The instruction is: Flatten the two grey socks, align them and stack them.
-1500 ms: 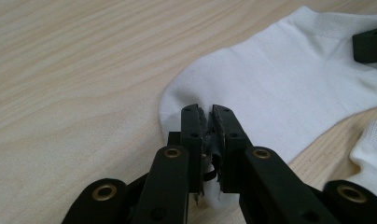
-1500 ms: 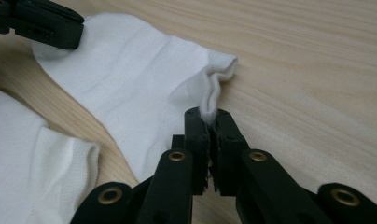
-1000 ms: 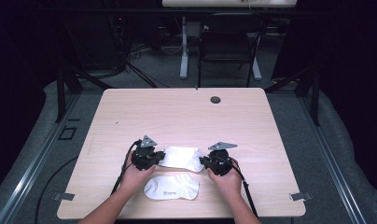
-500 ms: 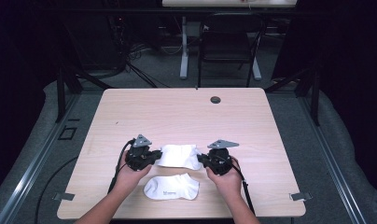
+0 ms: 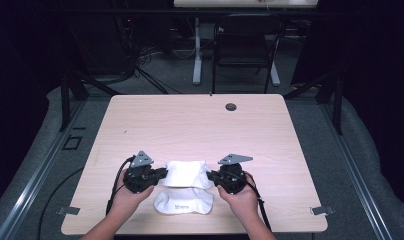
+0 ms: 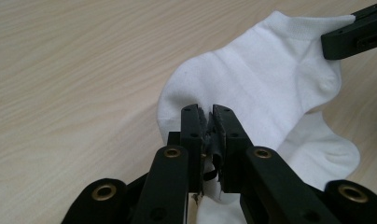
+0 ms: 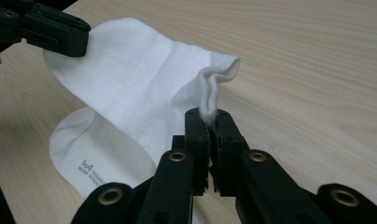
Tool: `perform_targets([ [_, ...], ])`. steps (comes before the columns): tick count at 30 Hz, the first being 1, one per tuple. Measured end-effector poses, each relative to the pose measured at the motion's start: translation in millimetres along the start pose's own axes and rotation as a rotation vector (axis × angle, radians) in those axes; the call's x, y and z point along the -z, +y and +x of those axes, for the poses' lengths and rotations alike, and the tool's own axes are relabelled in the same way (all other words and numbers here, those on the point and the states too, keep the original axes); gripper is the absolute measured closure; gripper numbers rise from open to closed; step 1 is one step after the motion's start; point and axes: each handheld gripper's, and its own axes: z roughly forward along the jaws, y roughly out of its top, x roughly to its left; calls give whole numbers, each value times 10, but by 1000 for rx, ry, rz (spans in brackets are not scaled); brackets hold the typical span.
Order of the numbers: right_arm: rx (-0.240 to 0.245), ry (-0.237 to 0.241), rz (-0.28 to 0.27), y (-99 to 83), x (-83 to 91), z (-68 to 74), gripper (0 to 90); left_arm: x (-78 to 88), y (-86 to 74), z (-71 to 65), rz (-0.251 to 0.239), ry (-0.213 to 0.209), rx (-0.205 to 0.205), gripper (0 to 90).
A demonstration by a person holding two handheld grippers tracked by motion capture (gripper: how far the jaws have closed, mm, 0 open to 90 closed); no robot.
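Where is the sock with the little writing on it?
In the high view the printed sock lies flat near the table's front edge, between the person's two hands, just in front of the other sock that both grippers hold up.

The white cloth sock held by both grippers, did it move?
Yes. The held white sock has crept up the picture, away from the other white sock lying flat.

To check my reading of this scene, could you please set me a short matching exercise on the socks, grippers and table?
Column one:
1. upper sock
2. lower sock
3. left gripper
4. grommet

Column two:
A. lies flat, printed logo showing
B. at the table's far edge
C. pinched at both ends
D. shut on the sock's toe end

Pairs: 1-C, 2-A, 3-D, 4-B
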Motion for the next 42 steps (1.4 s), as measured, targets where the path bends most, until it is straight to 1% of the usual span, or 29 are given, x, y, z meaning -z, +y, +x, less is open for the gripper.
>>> perform_targets([
  [1, 8, 2, 7, -4, 16, 3, 866, 19, -37, -10, -1, -2, 6, 837],
  [3, -7, 11, 0, -35, 45, 38, 867, 44, -96, -28, -1, -8, 21, 837],
  [4, 3, 12, 16, -46, 60, 51, 867, 54, -115, -37, 2, -10, 18, 837],
  [5, 3, 15, 11, -60, 61, 71, 866, 75, -148, -58, 4, -12, 20, 836],
  [7, 20, 17, 26, -89, 87, 124, 866, 92, -174, -78, 3, -12, 21, 836],
  [8, 18, 20, 26, -108, 99, 161, 866, 122, -224, -116, 5, -12, 19, 836],
  [9, 28, 22, 33, -117, 111, 173, 866, 139, -246, -130, 7, -11, 17, 836],
  [10, 24, 24, 30, -137, 115, 199, 866, 155, -268, -145, 11, -13, 22, 836],
  [11, 31, 26, 43, -152, 130, 220, 866, 172, -293, -169, 10, -15, 21, 835],
  [12, 33, 29, 32, -182, 135, 244, 866, 188, -309, -184, 11, -14, 20, 835],
  [13, 34, 31, 36, -204, 144, 262, 866, 199, -322, -198, 9, -13, 26, 834],
  [14, 37, 32, 44, -219, 154, 274, 866, 213, -339, -211, 6, -12, 24, 834],
  [16, 44, 28, 40, -260, 168, 297, 866, 215, -362, -228, 15, -14, 17, 834],
  [17, 47, 31, 39, -270, 170, 297, 866, 215, -362, -228, 15, -14, 17, 833],
  [18, 47, 30, 37, -293, 168, 306, 866, 196, -381, -239, 20, -6, 8, 832],
  [19, 55, 24, 32, -304, 160, 303, 866, 174, -400, -236, 20, -7, 11, 833],
  [20, 56, 22, 43, -312, 157, 301, 866, 156, -417, -237, 22, -8, 20, 833],
  [22, 49, 23, 48, -341, 119, 288, 866, 114, -451, -242, 30, -8, 27, 833],
  [23, 53, 17, 56, -349, 102, 279, 866, 94, -466, -247, 40, -3, 18, 833],
  [26, 44, 23, 73, -372, 72, 257, 866, 82, -488, -257, 49, -2, 12, 832],
  [28, 44, 23, 76, -378, 71, 257, 866, 77, -506, -270, 49, -2, 15, 832],
  [30, 49, 21, 79, -402, 66, 262, 866, 68, -530, -288, 57, -5, 16, 832],
  [31, 50, 23, 80, -406, 65, 262, 866, 64, -537, -289, 60, -4, 9, 831],
  [32, 48, 24, 85, -410, 65, 266, 865, 59, -545, -295, 62, -7, 14, 831],
  [33, 57, 25, 87, -414, 62, 263, 865, 57, -549, -298, 65, -6, 11, 831],
  [38, 61, 27, 100, -434, 31, 266, 865, 46, -571, -309, 76, -1, 3, 828],
  [39, 58, 27, 101, -436, 25, 266, 865, 33, -579, -313, 76, 0, 13, 828],
  [42, 61, 23, 105, -442, 9, 260, 864, 13, -594, -312, 88, 2, 13, 827],
])
